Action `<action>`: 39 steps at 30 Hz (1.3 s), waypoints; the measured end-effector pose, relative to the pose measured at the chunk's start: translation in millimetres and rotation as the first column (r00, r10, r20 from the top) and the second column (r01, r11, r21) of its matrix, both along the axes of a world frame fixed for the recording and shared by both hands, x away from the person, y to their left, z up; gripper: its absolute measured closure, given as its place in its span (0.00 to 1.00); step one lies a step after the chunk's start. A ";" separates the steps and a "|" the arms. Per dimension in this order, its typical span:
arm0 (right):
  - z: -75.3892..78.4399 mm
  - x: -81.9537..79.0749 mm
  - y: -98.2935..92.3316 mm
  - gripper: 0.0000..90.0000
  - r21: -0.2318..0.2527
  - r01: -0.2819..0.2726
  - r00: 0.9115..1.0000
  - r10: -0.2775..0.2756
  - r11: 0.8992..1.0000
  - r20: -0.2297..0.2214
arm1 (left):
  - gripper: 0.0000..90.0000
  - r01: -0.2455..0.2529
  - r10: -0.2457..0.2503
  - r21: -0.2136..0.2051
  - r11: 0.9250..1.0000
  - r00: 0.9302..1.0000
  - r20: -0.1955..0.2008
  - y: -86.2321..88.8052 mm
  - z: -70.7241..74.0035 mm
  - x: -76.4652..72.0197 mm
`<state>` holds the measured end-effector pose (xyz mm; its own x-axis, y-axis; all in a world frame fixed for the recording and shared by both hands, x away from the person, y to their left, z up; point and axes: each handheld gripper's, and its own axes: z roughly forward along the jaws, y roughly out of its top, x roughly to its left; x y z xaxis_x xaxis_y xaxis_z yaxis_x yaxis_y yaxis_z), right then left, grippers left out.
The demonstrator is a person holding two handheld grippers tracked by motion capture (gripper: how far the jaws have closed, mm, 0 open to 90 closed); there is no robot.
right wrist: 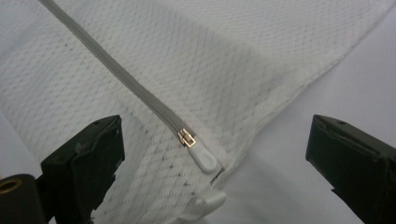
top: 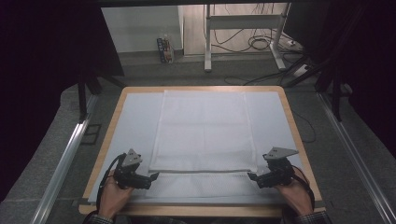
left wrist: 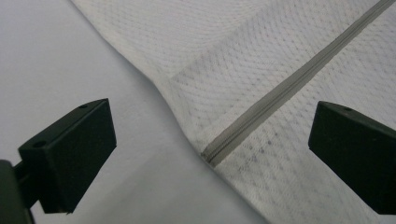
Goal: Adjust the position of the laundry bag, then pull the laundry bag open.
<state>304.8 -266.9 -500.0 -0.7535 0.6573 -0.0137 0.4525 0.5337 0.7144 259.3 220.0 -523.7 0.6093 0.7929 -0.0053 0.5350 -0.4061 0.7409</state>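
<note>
Mesh laundry bag (top: 204,133) is lying flat, folded, mid-worktop (top: 116,126), and I'm hovering the left gripper (top: 150,176) and right gripper (top: 252,176) at its zipper (left wrist: 285,91) ends, fingers released and grasping nothing; next, I judge, is regripping the near corners for another fold.

The mesh bag (top: 204,133) is white cloth — a fine, open knit with a dimpled, matt surface, doubled where its near edge folds. Along that fold runs a grey woven zipper (right wrist: 140,95) tape, smooth beside the mesh; at its end sits a small gold-coloured metal slider (right wrist: 186,137) with a slight shine. Under the bag lies a pale, smooth matt sheet (top: 135,112) — framed by the table (top: 110,128) rim of light wood.
</note>
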 end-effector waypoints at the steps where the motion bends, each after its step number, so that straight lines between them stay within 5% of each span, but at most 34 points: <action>1: 0.0 0.0 0.0 0.05 0.000 0.000 1.000 0.000 1.000 0.000 | 0.01 0.000 0.000 0.000 1.000 1.000 0.000 0.0 0.0 0.0; 26: -5.9 -11.0 -8.0 0.03 -0.030 -0.012 1.000 0.012 0.999 -0.013 | 0.01 0.016 -0.016 0.022 1.000 1.000 -0.012 0.3 -2.9 -5.3; 30: -9.1 -9.3 -6.6 0.04 -0.041 -0.012 0.999 0.010 0.999 -0.049 | 0.02 0.015 -0.015 0.024 1.000 1.000 -0.021 0.3 -4.2 -4.2; 39: -19.5 0.0 -0.2 0.20 -0.127 -0.006 0.998 -0.003 0.992 -0.070 | 0.02 0.025 -0.024 0.040 0.999 0.999 -0.028 -2.6 -5.5 -3.0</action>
